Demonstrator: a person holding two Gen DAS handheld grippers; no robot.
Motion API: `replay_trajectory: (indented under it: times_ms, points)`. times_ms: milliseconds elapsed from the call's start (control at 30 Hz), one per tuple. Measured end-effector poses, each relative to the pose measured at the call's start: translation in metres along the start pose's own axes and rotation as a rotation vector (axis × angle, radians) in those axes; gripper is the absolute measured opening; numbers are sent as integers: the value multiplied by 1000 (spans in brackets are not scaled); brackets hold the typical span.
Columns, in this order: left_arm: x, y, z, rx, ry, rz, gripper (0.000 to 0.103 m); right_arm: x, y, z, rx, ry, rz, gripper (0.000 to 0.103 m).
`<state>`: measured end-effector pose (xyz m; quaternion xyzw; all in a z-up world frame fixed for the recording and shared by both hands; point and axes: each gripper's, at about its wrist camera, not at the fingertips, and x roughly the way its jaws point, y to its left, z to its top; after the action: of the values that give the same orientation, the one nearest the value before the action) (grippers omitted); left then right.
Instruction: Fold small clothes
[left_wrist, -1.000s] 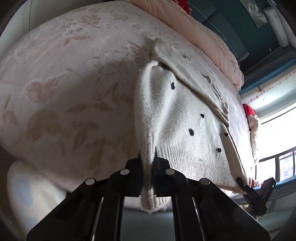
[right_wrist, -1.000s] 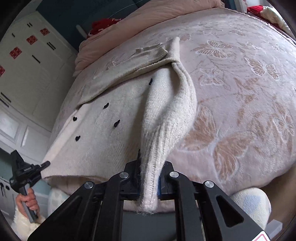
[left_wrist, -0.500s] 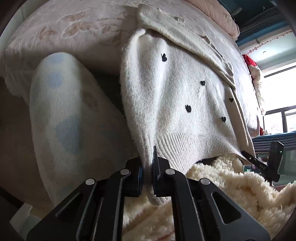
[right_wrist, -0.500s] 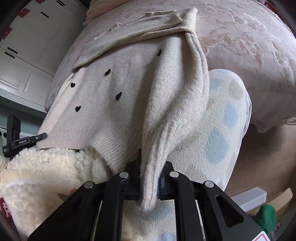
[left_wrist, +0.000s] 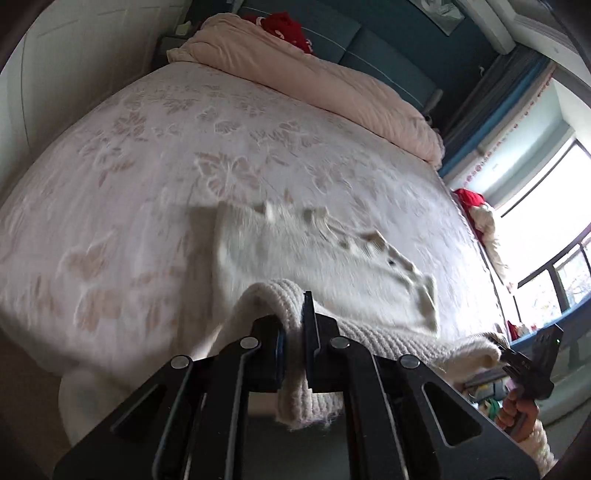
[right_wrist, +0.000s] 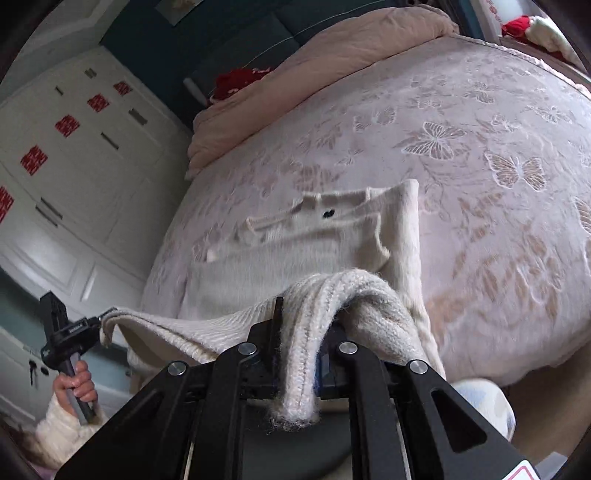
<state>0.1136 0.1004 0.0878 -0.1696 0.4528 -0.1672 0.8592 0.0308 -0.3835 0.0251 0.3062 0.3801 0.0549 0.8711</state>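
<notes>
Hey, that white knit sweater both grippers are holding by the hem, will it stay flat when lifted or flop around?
The sweater will likely flop: its hem sags in a curve between the left gripper and right gripper. It seems light, hanging from two pinched bunches. The fuzzy knit probably won't slip on the bedspread, so dragging may bunch it.

- Bedspread (left_wrist: 140, 173): broad open surface to the left of, right of and beyond the cream sweater (left_wrist: 314, 254); free passage.
- Pink duvet (left_wrist: 332, 88): rolled along the far edge, closing off the head of the bed.
- White wardrobe (right_wrist: 66, 177): stands along one side of the bed.
- Red-and-white bundle (left_wrist: 476, 210): lies at the window-side edge.
</notes>
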Motion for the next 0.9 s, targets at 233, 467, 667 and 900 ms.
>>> replay_trajectory:
  times_ms: [233, 467, 667, 900]
  points:
    - [122, 17, 35, -3, 47, 162, 8, 119, -42, 40, 159, 21, -55, 15]
    - [126, 58, 32, -161, 53, 104, 45, 93, -54, 44, 256, -51, 57, 29]
    - [70, 72, 28, -120, -85, 120, 64, 44, -64, 34, 249, -207, 68, 70]
    - [84, 26, 23, 164, -52, 207, 80, 51, -54, 41, 36, -102, -163, 70]
